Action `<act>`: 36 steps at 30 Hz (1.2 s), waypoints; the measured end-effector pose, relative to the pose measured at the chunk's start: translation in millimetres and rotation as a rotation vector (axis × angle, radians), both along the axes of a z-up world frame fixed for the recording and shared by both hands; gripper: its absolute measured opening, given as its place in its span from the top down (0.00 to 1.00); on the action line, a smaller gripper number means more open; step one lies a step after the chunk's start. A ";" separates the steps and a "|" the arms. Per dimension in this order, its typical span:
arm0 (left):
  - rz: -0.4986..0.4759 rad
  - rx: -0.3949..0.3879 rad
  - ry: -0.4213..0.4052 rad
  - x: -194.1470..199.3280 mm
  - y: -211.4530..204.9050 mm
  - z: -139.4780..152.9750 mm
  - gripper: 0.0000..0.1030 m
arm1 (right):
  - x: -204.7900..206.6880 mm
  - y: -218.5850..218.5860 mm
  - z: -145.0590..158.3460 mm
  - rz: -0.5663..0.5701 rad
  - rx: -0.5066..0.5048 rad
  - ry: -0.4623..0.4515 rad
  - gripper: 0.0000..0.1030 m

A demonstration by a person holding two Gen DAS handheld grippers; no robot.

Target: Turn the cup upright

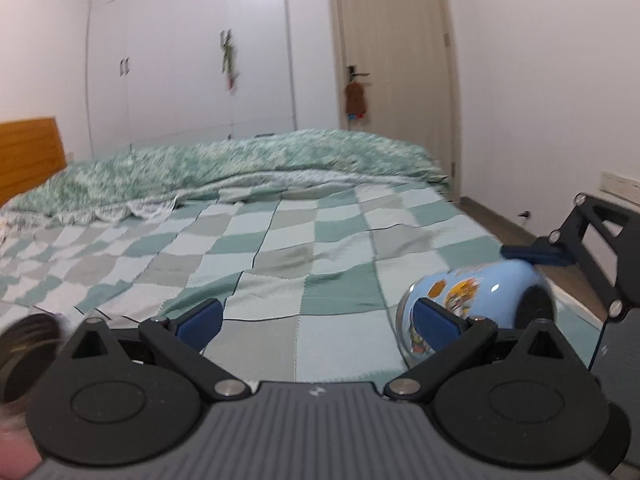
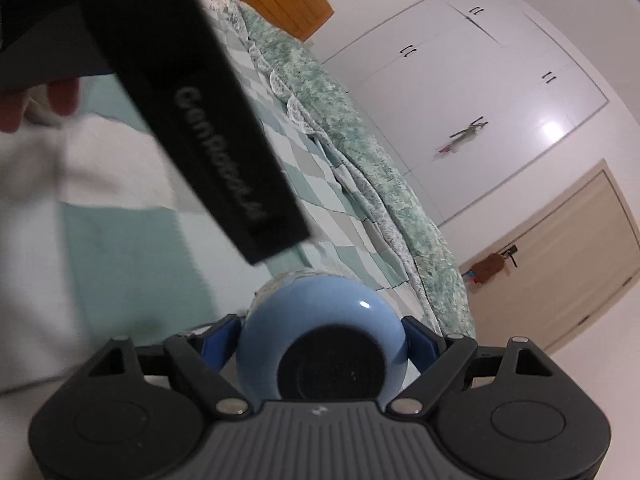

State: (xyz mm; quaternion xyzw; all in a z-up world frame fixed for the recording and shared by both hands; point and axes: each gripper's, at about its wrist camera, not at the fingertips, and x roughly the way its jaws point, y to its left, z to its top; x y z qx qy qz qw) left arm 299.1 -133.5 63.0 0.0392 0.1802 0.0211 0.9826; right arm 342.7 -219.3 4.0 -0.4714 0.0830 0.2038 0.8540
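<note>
Bed [image 1: 280, 240] with checked cover; cup held on its side above it.
Right gripper [image 2: 322, 340] is clamped on the blue cup [image 2: 320, 344], dark base toward its camera, cup off the cover. Left gripper [image 1: 316, 316] hangs just beside it, jaws spread, holding nothing.

Open bed ahead, crowded at lower right

In the left wrist view, flat checkered bed [image 1: 280, 248] fills the centre and left, open between the spread left tongs [image 1: 318, 318]. The rumpled green blanket [image 1: 248, 164] bars the far edge. At lower right the blue cup [image 1: 480, 296] and right tongs [image 1: 520, 254] block passage. In the right wrist view, a black handle [image 2: 200, 112] cuts across the upper left.
</note>
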 end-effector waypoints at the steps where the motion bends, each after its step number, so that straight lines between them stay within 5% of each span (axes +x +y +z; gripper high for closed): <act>1: -0.014 0.002 -0.007 -13.6 0.8 3.4 0.00 | -16.4 2.6 1.8 -0.002 -0.002 -0.006 0.17; 12: -0.047 0.013 -0.009 -137.7 56.7 18.2 0.00 | -151.1 52.8 -10.1 0.092 -0.076 -0.093 0.18; 21: 0.002 0.004 0.028 -187.0 107.4 9.0 0.00 | -209.9 77.7 -17.8 0.133 -0.085 -0.103 0.20; 29: 0.025 -0.015 0.041 -201.8 125.3 8.7 0.00 | -210.3 84.0 16.2 0.092 0.186 0.202 0.09; 36: 0.026 -0.015 0.043 -206.6 127.2 10.3 0.00 | -210.8 52.3 42.8 0.042 0.476 0.354 0.01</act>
